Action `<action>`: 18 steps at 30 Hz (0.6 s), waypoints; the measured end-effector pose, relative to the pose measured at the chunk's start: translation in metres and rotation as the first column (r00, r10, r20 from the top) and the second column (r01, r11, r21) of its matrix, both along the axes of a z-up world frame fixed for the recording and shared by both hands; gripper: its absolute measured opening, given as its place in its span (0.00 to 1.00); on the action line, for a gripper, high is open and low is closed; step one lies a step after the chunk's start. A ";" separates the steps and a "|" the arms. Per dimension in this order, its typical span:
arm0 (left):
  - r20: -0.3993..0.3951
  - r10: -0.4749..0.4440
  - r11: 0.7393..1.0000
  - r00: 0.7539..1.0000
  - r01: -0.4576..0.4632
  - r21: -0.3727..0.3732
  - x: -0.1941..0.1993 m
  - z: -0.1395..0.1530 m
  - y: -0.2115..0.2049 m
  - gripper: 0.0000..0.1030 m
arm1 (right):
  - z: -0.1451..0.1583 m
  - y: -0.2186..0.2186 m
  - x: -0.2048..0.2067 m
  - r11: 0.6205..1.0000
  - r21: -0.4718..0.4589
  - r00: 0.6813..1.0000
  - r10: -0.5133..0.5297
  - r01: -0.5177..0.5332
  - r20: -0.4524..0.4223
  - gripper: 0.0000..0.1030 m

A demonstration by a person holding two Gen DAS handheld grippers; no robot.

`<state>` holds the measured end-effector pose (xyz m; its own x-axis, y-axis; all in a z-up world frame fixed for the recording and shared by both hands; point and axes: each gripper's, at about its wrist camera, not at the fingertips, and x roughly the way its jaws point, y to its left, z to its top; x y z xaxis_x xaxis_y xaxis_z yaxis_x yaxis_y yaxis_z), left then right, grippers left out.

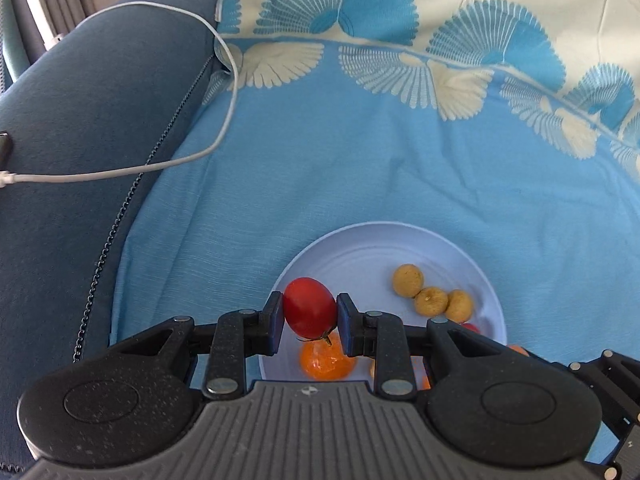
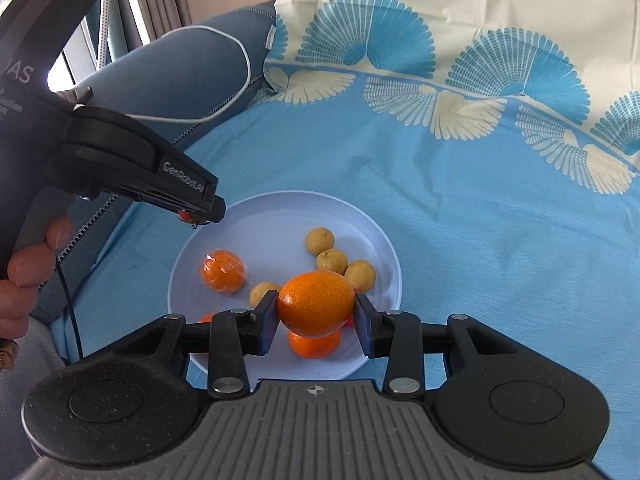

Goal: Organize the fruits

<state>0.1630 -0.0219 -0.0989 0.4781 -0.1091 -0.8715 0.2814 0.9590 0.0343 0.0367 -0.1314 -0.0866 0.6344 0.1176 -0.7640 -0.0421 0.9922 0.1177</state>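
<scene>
My left gripper (image 1: 310, 322) is shut on a red cherry tomato (image 1: 310, 307) and holds it above the left rim of a white plate (image 1: 368, 248). In the right wrist view the left gripper (image 2: 192, 216) hovers over the plate's (image 2: 280, 216) left edge. My right gripper (image 2: 316, 318) is shut on a small orange (image 2: 316, 304) above the plate's near side. On the plate lie a wrapped orange (image 2: 223, 272), another orange (image 2: 314, 345) under the held one, and several tan longans (image 2: 332, 260).
The plate sits on a blue and cream patterned cloth (image 2: 460, 208). A dark blue cushion (image 1: 80, 120) with a white cable (image 1: 224, 92) over it lies to the left. Curtains (image 2: 144, 4) hang at the far left.
</scene>
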 end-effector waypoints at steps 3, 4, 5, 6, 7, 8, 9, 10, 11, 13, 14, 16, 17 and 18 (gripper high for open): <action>-0.046 -0.001 1.000 0.999 0.002 0.025 0.008 -0.004 -0.002 0.86 | -0.007 0.002 0.007 1.000 -0.008 1.000 0.011 -0.011 -0.008 0.41; -0.043 0.012 1.000 0.999 -0.011 0.027 0.009 -0.002 -0.001 0.99 | -0.007 0.002 0.009 1.000 -0.004 1.000 0.015 -0.015 0.000 0.43; -0.023 0.021 1.000 0.999 -0.021 0.016 0.007 0.002 0.001 1.00 | -0.007 0.002 0.010 1.000 0.002 1.000 0.021 -0.021 0.012 0.54; -0.012 0.018 1.000 1.000 -0.018 0.011 0.004 0.006 0.001 1.00 | -0.006 0.003 0.011 1.000 0.006 0.999 0.027 -0.027 0.020 0.61; -0.011 0.008 1.000 1.000 -0.008 0.021 0.001 0.010 0.002 1.00 | -0.004 0.003 0.011 0.999 0.008 0.999 0.031 -0.031 0.028 0.74; -0.013 0.005 0.999 1.000 -0.004 0.037 -0.001 0.012 0.001 1.00 | -0.002 0.002 0.012 0.999 0.005 0.999 0.031 -0.031 0.032 0.81; -0.008 0.003 0.999 1.000 -0.002 0.046 -0.005 0.016 0.001 1.00 | 0.000 0.002 0.010 1.000 -0.002 0.999 0.020 -0.020 0.035 0.82; -0.003 0.001 0.999 1.000 -0.001 0.049 -0.009 0.019 0.002 1.00 | 0.003 0.000 0.008 1.000 -0.003 0.999 0.004 -0.004 0.036 0.83; -0.002 0.002 0.999 1.000 -0.001 0.054 -0.014 0.023 0.002 1.00 | 0.005 -0.001 0.005 1.000 0.006 1.000 -0.003 0.003 0.030 0.85; -0.009 0.005 0.998 1.000 -0.004 0.057 -0.025 0.031 0.005 1.00 | 0.012 -0.002 -0.003 0.999 0.027 1.000 -0.021 0.021 0.016 0.88; -0.012 0.009 0.999 1.000 -0.008 0.053 -0.031 0.034 0.006 1.00 | 0.017 -0.002 -0.009 0.999 0.033 0.999 -0.033 0.032 0.012 0.90; -0.027 0.027 0.999 0.999 -0.026 0.046 -0.046 0.041 0.012 1.00 | 0.027 -0.002 -0.023 0.998 0.035 0.999 -0.043 0.042 0.006 0.92; -0.034 0.029 0.999 0.999 -0.027 0.042 -0.053 0.044 0.013 1.00 | 0.031 0.000 -0.030 0.999 0.029 0.999 -0.046 0.046 0.005 0.93; -0.036 0.026 0.999 0.999 -0.024 0.040 -0.062 0.048 0.015 1.00 | 0.036 0.001 -0.037 0.999 0.020 0.999 -0.050 0.050 0.007 0.93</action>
